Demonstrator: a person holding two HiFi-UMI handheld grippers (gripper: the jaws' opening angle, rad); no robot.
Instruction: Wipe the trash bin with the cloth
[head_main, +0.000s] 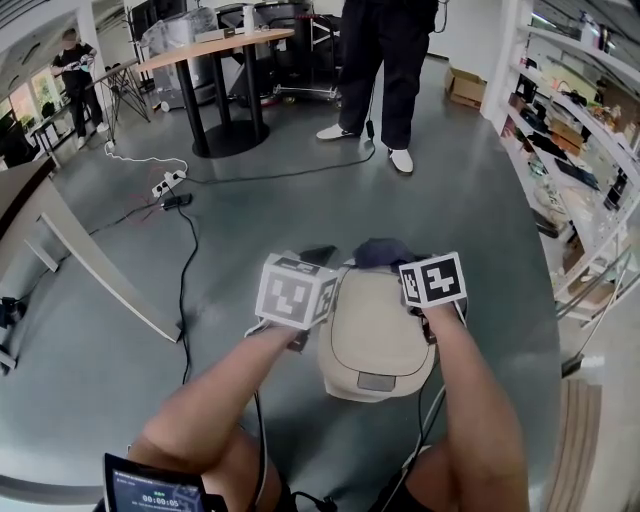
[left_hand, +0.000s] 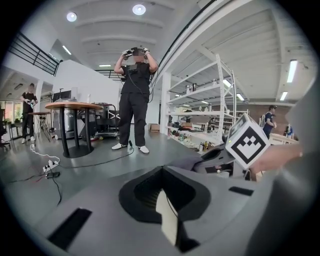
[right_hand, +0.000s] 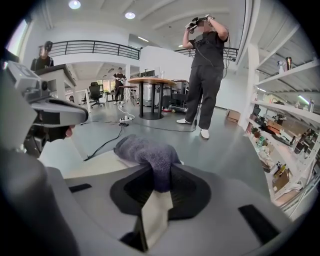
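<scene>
The beige trash bin (head_main: 375, 335) stands on the grey floor just in front of me, its lid facing up. A dark grey-blue cloth (head_main: 385, 252) lies on the lid's far edge. My right gripper (head_main: 405, 268) is shut on the cloth (right_hand: 145, 150), which drapes out of its jaws onto the bin lid (right_hand: 95, 162). My left gripper (head_main: 315, 260) sits at the bin's left side; in the left gripper view its jaws stand together with nothing between them (left_hand: 166, 202). That view also shows the right gripper (left_hand: 235, 152) and the cloth (left_hand: 192, 161).
A person (head_main: 385, 70) stands on the floor beyond the bin. Cables (head_main: 185, 270) and a power strip (head_main: 168, 182) lie to the left. A round table (head_main: 215, 45) is at the far left, shelves (head_main: 570, 150) line the right, and a slanted white beam (head_main: 100, 270) runs at the left.
</scene>
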